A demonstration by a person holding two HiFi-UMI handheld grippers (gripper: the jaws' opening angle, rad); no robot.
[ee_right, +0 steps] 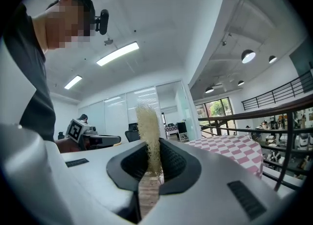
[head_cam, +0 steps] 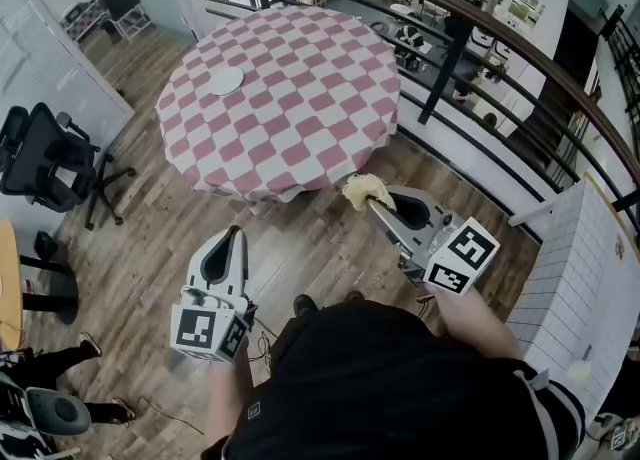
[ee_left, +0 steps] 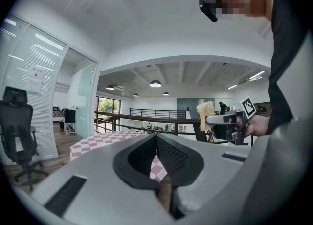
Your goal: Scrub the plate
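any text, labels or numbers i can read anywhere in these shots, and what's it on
No words or numbers can be read in any view.
Left cube: black-and-white square pattern only, no letters.
Right cube: same kind of pattern, no letters.
Sheet on the glass wall: too small to read.
Gridded panel: lines only, nothing legible.

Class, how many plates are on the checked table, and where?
1. The white plate lies on the checked table, towards its left edge in the head view. The whole tabletop shows, so none seems hidden.
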